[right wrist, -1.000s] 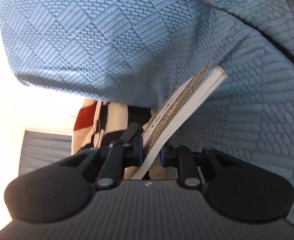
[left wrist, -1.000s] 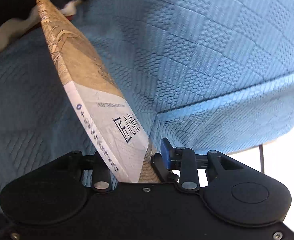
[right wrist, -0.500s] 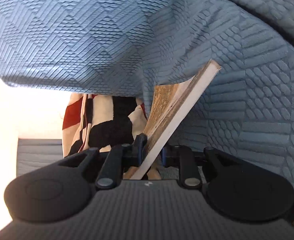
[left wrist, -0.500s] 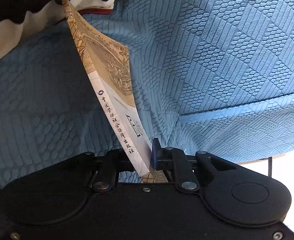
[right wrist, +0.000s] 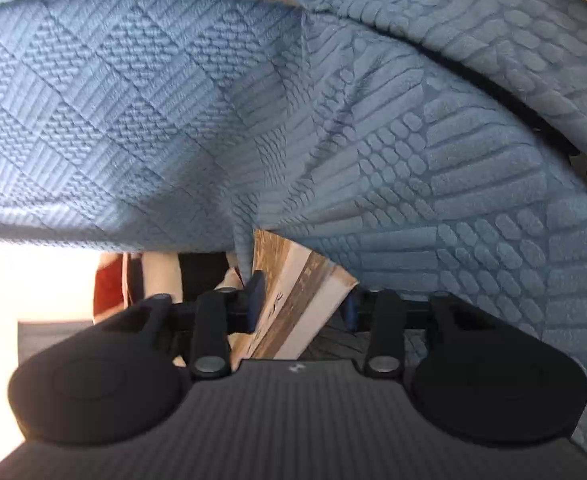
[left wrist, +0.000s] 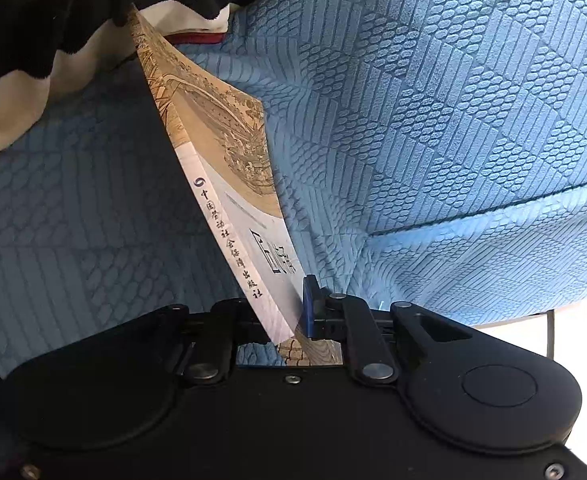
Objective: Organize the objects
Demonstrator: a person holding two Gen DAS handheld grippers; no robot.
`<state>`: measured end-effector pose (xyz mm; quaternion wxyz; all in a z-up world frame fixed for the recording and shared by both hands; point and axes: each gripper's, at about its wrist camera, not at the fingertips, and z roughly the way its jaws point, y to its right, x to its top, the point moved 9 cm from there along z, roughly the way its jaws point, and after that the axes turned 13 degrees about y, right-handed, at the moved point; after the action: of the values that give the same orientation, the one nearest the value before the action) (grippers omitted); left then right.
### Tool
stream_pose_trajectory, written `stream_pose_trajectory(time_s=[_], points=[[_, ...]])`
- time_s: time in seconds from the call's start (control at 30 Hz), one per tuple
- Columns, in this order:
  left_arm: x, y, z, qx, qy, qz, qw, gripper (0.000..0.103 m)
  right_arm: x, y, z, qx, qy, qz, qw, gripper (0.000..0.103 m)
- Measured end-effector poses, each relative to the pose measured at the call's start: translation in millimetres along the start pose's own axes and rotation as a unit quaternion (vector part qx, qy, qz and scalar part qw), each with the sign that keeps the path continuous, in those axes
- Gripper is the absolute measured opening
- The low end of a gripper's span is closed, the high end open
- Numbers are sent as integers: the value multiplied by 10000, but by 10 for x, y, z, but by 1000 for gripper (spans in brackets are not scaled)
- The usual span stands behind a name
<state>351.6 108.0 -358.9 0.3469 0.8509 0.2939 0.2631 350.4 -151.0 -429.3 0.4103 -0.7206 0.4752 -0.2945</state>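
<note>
Gripping one book at both ends, against blue quilted upholstery.

Left claw [left wrist: 283, 312] clenched on the lower corner of the book [left wrist: 229, 184]: blue pad at 3 o'clock flat on the cover, spine on the other side, book rising toward 11 o'clock. Right claw [right wrist: 301, 304] has just been widening; book [right wrist: 293, 300] sits between its pads, tilted toward 1 o'clock, left pad touching the cover, right pad just clear. Beyond, blue textured cushion [left wrist: 433, 120] fills both views. Farthest, at 11 o'clock in left view, a black, cream and red blanket [left wrist: 53, 20].
</note>
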Motion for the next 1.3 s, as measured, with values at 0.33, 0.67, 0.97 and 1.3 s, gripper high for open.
stream_pose_trajectory(time_s=[0.33, 0.67, 0.97, 1.3], points=[[61, 40, -98, -114, 110, 177, 9997, 14, -44, -286, -135, 167, 149, -890, 9958, 16], [71, 334, -412, -650, 180, 432, 9968, 15, -73, -885, -679, 621, 288, -2113, 9750, 15], [-18, 973, -579, -1219, 157, 949, 9879, 16, 134, -1330, -1231, 933, 871, -2668, 9553, 15], [-363, 1326, -368, -1475, -287, 1308, 9800, 16, 382, -1308, -1622, 741, 1432, -3067, 9381, 15]])
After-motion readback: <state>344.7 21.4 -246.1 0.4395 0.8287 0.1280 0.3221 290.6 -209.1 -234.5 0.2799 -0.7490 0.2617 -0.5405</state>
